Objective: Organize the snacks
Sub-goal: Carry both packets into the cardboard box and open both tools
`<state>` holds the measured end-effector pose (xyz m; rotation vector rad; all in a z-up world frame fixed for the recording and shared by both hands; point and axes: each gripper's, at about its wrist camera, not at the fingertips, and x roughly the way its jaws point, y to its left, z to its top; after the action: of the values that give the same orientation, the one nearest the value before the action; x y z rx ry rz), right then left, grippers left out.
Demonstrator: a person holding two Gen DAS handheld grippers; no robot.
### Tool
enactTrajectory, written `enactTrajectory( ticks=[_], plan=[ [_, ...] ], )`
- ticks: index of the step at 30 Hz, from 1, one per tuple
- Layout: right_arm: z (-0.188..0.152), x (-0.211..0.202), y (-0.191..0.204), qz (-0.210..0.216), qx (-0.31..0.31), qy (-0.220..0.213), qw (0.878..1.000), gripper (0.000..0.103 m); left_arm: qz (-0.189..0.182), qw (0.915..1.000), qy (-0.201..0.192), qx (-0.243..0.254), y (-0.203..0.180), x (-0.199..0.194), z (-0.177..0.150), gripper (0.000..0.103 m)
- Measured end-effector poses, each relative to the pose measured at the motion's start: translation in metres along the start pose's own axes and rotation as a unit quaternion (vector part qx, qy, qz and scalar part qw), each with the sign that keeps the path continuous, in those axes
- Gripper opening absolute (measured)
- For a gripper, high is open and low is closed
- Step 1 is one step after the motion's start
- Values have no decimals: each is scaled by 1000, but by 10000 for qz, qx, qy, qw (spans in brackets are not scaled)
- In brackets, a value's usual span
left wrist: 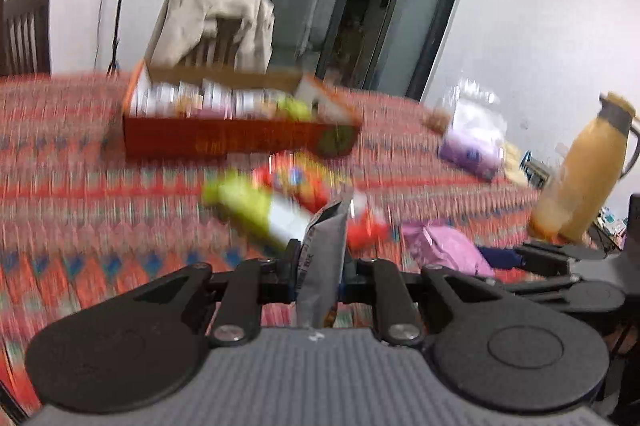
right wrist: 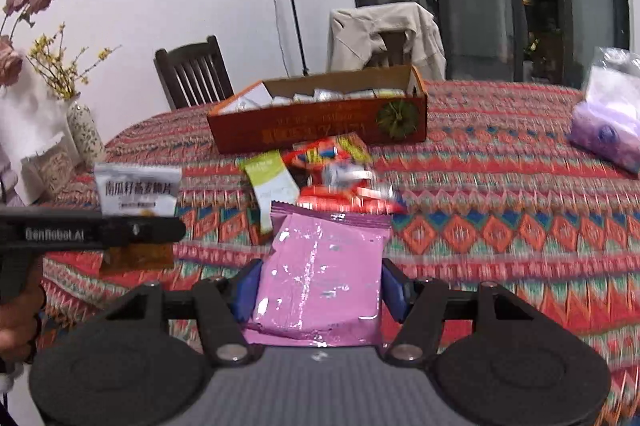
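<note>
**Desk:** What does the left wrist view show?

**Photographer:** Low centre of the frame, the left gripper (left wrist: 322, 266) is clamped on a grey-and-white snack packet (left wrist: 324, 254), seen edge-on and upright between the closed fingers. Everything beyond is motion-blurred. The orange cardboard box (left wrist: 236, 135) sits above centre on the patterned tablecloth (left wrist: 80, 165), already holding wrapped packets.

**Desk:** And the right wrist view?

**Photographer:** The right gripper (right wrist: 320, 290), lower centre, has its blue pads (right wrist: 246, 290) pressed against both edges of a pink snack pouch (right wrist: 324, 274), which lies flat between them. At centre left the left gripper shows again, side-on, with the printed face of its white packet above the finger.

**Desk:** Where are the rest of the snacks?

**Photographer:** Loose in mid-frame, just in front of the box: a green-and-white packet (right wrist: 270, 181) and red wrappers (right wrist: 340, 193), overlapping.

**Desk:** Your read on doing this step well?

**Photographer:** Both packets look bound for the box. I would carry them above the near wall, one at a time so the grippers do not crowd, and release only once each is over the open top. The pouch is slick and crushable; a gentle, steady squeeze seems wise.
</note>
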<state>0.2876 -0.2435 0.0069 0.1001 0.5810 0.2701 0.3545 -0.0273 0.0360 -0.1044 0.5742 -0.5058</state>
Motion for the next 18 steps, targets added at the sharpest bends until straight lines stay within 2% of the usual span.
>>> enactTrajectory(
  ticks=[5,9,13,18],
  plan=[
    [64,30,-3,55,-433,-455,9980,61,-88,9988,-447,156,28,25,74,18],
    [125,76,-3,241,-544,-659,9961,61,-90,9993,-363,-79,61,69,124,18],
    [169,132,-4,373,-463,-592,9965,61,-175,9986,-207,-450,93,111,147,18],
    [196,204,-11,234,-472,-244,9983,61,-375,9955,177,-856,125,164,151,18]
  ],
)
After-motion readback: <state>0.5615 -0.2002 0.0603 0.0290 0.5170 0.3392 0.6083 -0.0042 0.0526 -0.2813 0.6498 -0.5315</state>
